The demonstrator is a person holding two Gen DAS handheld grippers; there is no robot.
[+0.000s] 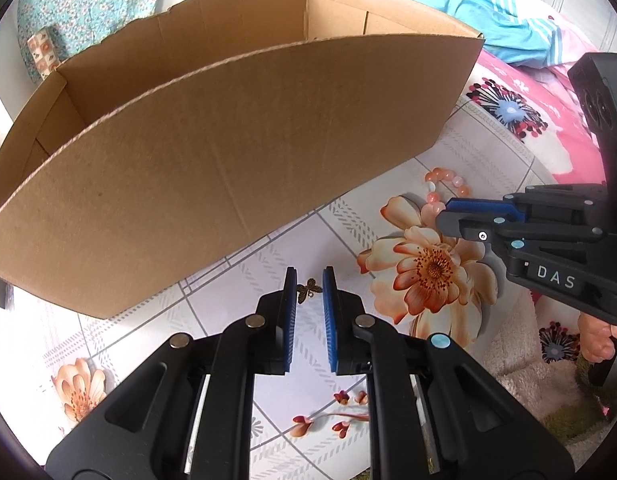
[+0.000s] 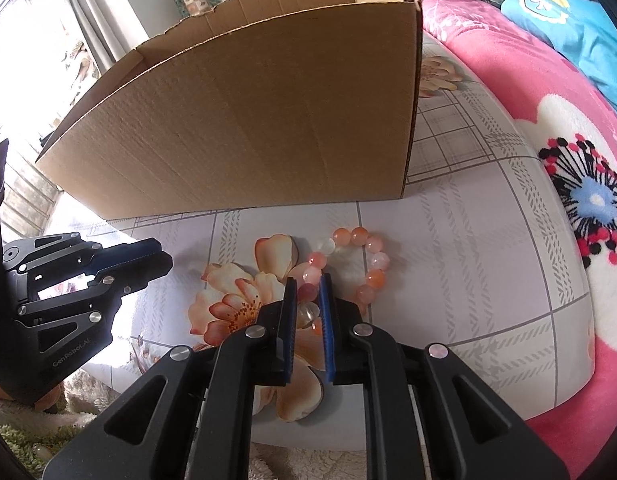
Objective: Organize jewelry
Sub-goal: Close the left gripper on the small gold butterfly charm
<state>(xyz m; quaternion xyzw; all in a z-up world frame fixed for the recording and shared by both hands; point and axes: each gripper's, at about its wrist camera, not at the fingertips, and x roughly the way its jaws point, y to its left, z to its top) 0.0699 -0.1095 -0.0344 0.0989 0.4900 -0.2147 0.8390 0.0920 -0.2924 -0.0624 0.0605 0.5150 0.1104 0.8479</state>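
The left gripper point(image 1: 309, 290) points down at the floral-printed white tablecloth point(image 1: 236, 280). Its blue-padded jaws stand narrowly apart, and a small bronze-coloured butterfly-shaped metal charm point(image 1: 308, 290) sits at the tips. The charm appears pinched by its edges, though contact on the right pad cannot be confirmed.

The right gripper point(image 2: 308, 280) is equally close to its target. Its jaws stand nearly closed around one section of the pink, orange and clear glass-bead bracelet point(image 2: 358, 264). A few beads lie between the pads; the rest of the loop lies on the cloth beyond the tips. Whether the pads press on the beads cannot be determined.

Behind both items stands the open brown corrugated cardboard box point(image 2: 248, 128), the probable destination. A pink fleece blanket point(image 2: 488, 64) lies further back.

Hazards:
- Round beads may roll out of a light grip during lifting.
- The hanging loop may catch on the box rim.
- The thin charm may twist free if held by one wing only.
- The grippers work near each other; a collision could jar either item loose.
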